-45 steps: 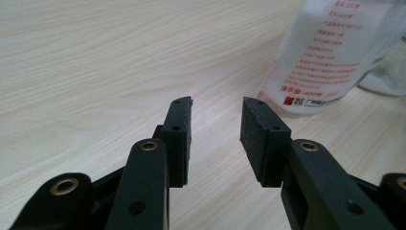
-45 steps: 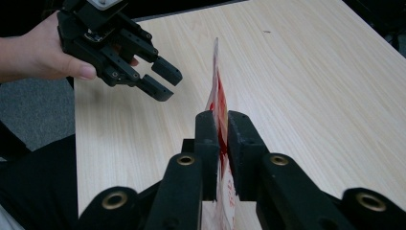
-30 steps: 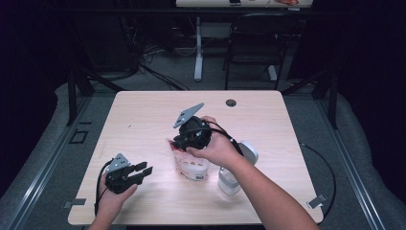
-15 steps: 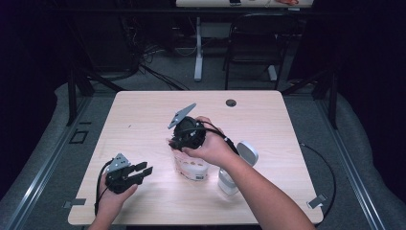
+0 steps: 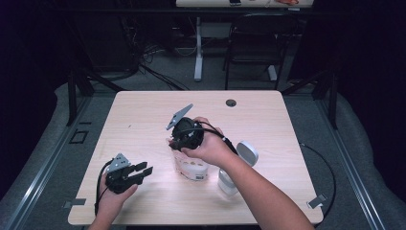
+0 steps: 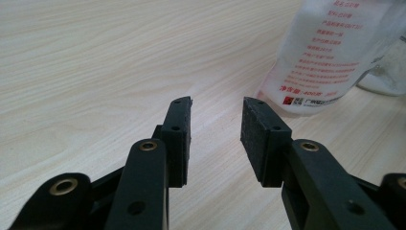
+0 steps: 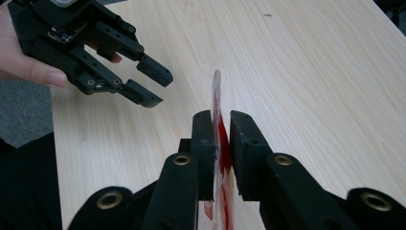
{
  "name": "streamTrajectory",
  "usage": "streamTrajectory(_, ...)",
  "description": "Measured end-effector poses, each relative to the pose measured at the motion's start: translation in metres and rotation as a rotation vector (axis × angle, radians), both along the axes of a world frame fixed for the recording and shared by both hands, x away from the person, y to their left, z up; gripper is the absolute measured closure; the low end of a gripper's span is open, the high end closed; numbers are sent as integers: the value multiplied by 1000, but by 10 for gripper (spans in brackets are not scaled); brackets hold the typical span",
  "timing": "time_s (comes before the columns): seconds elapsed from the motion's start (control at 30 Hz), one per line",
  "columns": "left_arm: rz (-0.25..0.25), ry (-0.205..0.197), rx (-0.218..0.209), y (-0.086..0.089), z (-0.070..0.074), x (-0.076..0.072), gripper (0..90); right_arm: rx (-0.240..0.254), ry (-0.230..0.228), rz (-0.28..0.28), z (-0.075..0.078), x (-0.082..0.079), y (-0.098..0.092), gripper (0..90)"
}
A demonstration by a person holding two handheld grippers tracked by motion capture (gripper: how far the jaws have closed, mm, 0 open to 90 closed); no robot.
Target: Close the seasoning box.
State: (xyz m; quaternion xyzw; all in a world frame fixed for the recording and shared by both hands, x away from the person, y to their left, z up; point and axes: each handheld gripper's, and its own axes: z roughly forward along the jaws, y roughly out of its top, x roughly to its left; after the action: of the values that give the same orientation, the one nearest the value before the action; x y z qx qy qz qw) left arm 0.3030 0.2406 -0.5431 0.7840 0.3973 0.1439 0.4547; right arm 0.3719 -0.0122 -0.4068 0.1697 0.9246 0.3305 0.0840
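Note:
A white plastic pouch (image 5: 191,167) with red print stands at the middle of the wooden table (image 5: 268,120). My right gripper (image 5: 178,143) comes down on it from above. In the right gripper view its jaws (image 7: 221,120) have just been closing and now pinch the pouch's thin top edge (image 7: 216,91) between the pads. My left gripper (image 5: 145,169) rests near the table's front left and points at the pouch. It stands open with nothing between its pads (image 6: 216,108), and the pouch (image 6: 325,52) lies a short way ahead to the right. The left gripper (image 7: 155,86) also appears in the right gripper view.
A clear jar (image 5: 227,179) stands just right of the pouch under the right forearm, with a round white lid (image 5: 247,152) lying behind it. A cable hole (image 5: 231,102) sits near the table's far edge. A chair (image 5: 249,43) and desk legs stand beyond the table.
The right gripper has shifted a little to the left over the pouch's top. The left gripper has stayed where it was.

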Motion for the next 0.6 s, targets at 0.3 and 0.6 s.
streamTrajectory(0.3, 0, 0, 0, 0, 0, 0, 640, -2, 4, 9, -1, 0, 0, 850)
streamTrajectory(0.6, 0, 0, 2, 0, 0, 0, 640, -9, -2, 22, 0, 0, 0, 896)
